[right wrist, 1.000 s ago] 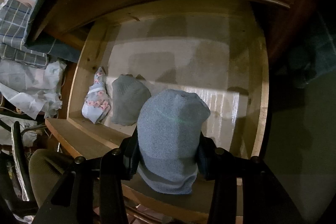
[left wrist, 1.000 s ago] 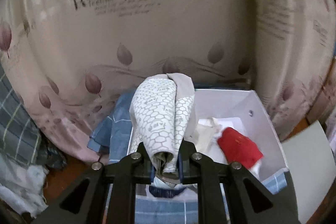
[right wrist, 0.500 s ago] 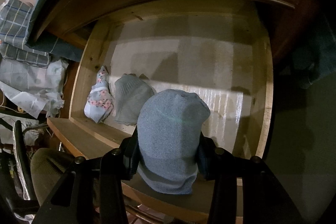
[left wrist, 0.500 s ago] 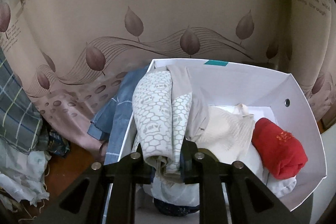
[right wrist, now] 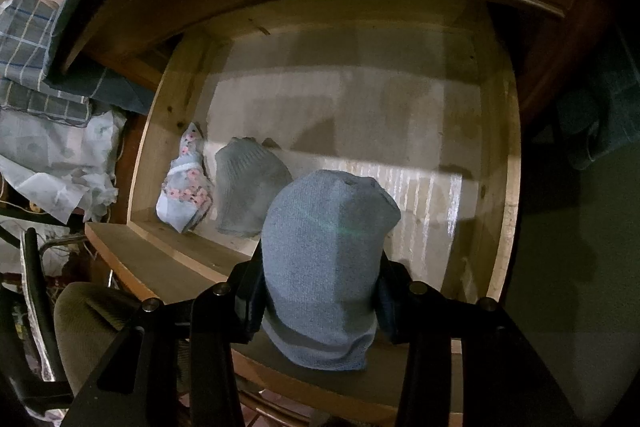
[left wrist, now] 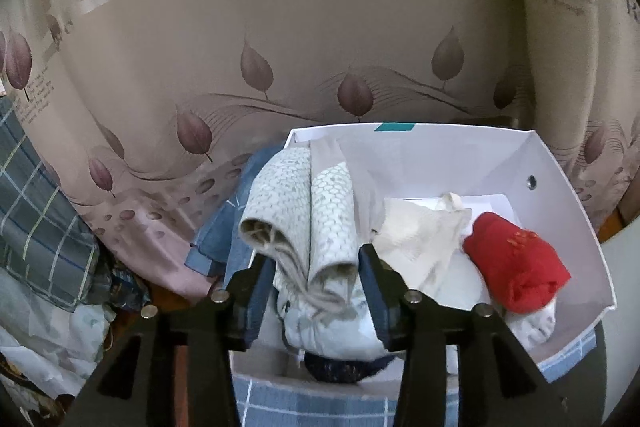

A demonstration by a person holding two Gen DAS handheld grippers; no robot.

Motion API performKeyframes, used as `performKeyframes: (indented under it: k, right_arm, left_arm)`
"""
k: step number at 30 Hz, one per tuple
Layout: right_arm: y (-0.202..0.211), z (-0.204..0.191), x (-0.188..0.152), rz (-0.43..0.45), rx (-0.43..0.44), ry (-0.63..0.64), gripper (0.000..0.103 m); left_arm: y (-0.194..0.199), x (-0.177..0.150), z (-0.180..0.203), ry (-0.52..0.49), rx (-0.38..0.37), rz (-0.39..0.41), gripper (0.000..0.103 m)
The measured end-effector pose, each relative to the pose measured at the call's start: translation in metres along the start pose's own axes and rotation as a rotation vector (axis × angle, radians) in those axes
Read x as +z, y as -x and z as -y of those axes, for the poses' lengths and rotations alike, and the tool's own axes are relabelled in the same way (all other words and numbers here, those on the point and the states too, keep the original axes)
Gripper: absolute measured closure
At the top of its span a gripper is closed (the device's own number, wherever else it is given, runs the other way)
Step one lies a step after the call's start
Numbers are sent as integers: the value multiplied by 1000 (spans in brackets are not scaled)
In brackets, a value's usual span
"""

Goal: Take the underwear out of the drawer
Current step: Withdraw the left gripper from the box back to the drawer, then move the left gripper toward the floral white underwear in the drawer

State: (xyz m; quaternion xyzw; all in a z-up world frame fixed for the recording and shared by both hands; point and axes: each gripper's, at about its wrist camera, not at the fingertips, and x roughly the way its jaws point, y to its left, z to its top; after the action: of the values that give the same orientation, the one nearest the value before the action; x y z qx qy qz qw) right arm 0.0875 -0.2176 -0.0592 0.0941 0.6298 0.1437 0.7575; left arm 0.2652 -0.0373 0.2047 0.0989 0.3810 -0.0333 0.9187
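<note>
My left gripper (left wrist: pixel 316 279) stands open over the white box (left wrist: pixel 560 187). A honeycomb-patterned white underwear (left wrist: pixel 304 211) lies loose between its fingers, resting on the clothes in the box. My right gripper (right wrist: pixel 320 291) is shut on a folded grey-blue underwear (right wrist: pixel 324 255), held above the front edge of the open wooden drawer (right wrist: pixel 500 187). In the drawer's left part lie a grey folded underwear (right wrist: pixel 248 187) and a floral one (right wrist: pixel 186 187).
The box also holds a red garment (left wrist: pixel 516 267), a cream one (left wrist: pixel 420 235) and a dark item (left wrist: pixel 344 367) at the front. A leaf-print curtain (left wrist: pixel 320 47) hangs behind. Plaid cloth (right wrist: pixel 32 67) and papers lie left of the drawer. A chair (right wrist: pixel 80 315) stands below.
My left gripper has lowered the honeycomb underwear into the box and opened, letting it go. My right gripper holds the grey-blue underwear almost still above the drawer.
</note>
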Motion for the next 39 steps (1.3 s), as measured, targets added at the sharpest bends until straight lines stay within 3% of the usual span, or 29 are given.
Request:
performKeyframes:
  k: [8, 15, 22, 25, 29, 39]
  right_arm:
    - [-2, 0, 0, -6, -22, 4, 61]
    - [-2, -1, 0, -1, -46, 6, 61]
    - [-2, -3, 0, 2, -53, 7, 61]
    - [-1, -2, -1, 5, -56, 6, 61]
    - [-1, -3, -1, 5, -62, 8, 61]
    - [2, -17, -1, 22, -124, 51, 61]
  left_arm:
    - [52, -22, -8, 1, -19, 70, 48]
    - [80, -82, -14, 10, -56, 79, 44]
    - [50, -161, -11, 9, -43, -35, 44]
    - [25, -195, -14, 48, -62, -126, 44]
    - [0, -230, -18, 86, -57, -182, 44]
    - [-18, -259, -17, 76, -65, -196, 44]
